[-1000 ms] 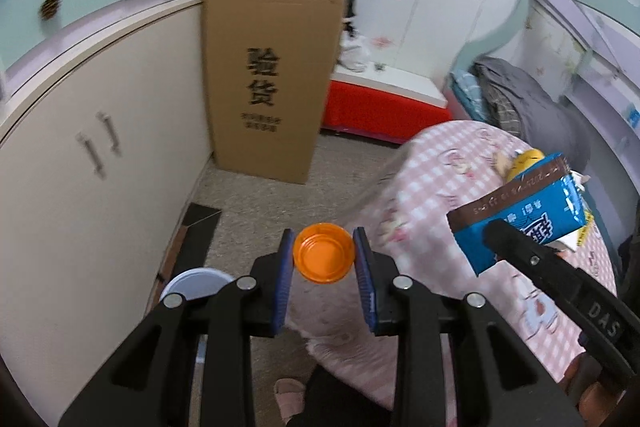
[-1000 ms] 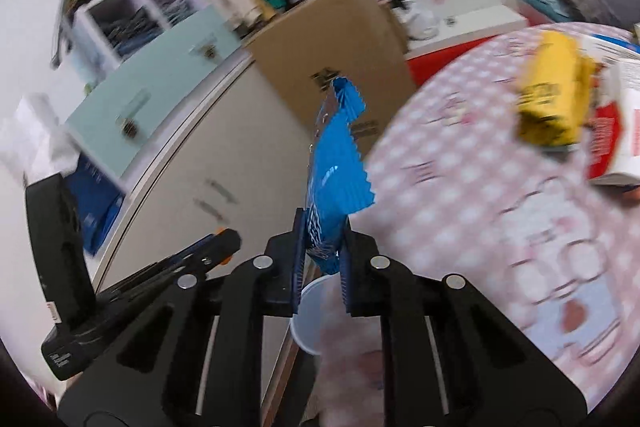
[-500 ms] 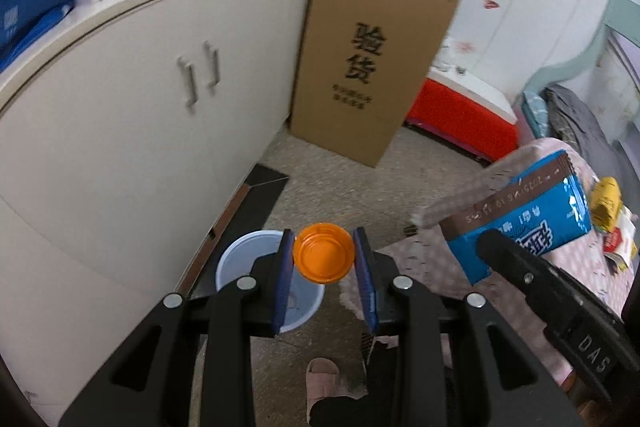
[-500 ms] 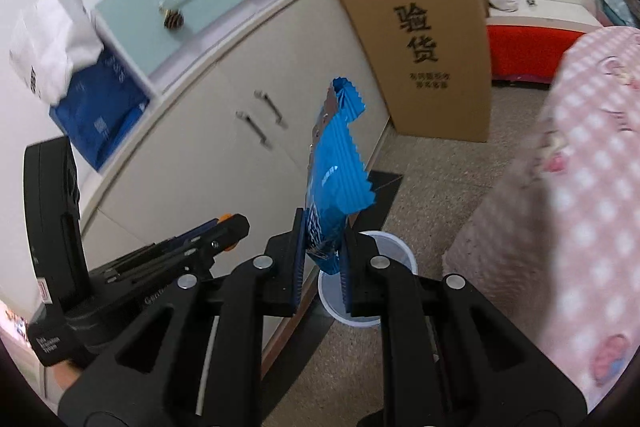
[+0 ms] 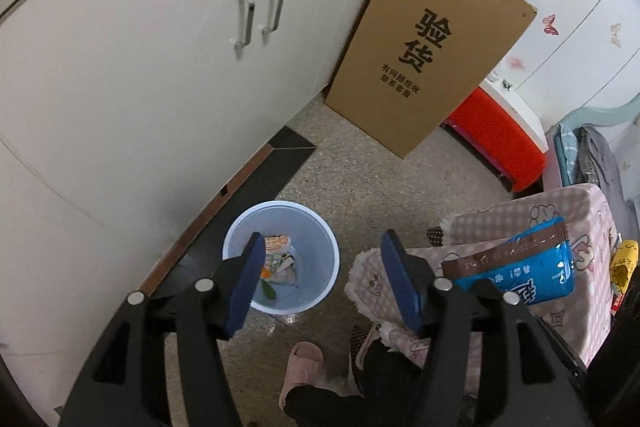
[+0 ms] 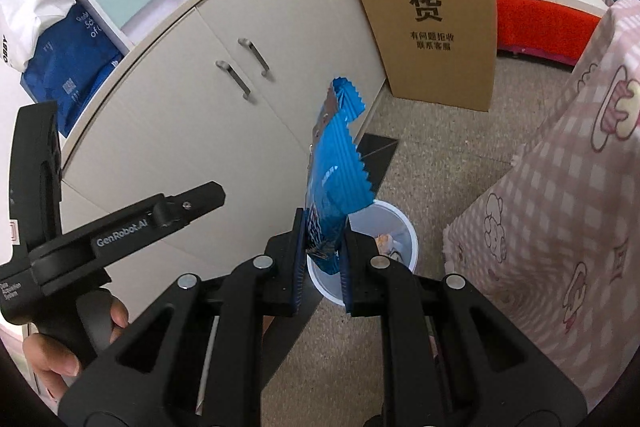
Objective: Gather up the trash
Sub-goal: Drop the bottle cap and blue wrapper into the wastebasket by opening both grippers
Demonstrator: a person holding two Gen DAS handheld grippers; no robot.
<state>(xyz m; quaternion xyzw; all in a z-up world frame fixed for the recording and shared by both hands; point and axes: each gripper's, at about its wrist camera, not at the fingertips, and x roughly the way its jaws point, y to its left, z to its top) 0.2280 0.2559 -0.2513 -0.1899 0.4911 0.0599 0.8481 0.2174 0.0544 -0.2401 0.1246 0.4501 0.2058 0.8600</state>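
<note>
Beside white cabinets (image 5: pixel 160 75), a pale bin (image 5: pixel 320 291) is seen at lower centre; the left gripper (image 5: pixel 322 275) is opening, empty, while a blue wrapper (image 6: pixel 336 179) is clamped by the right gripper (image 6: pixel 322 259).

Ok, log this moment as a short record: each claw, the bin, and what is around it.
left claw: jaws opening, nothing between them, above the bin
right claw: shut on a blue wrapper, which stands up from the pads
bin: pale blue, on the floor by the cupboard; it holds some wrappers
cardboard box: stands on the floor beyond the bin
pink checked cloth: hangs to the bin's right
left to do: blue wrapper not yet dropped
</note>
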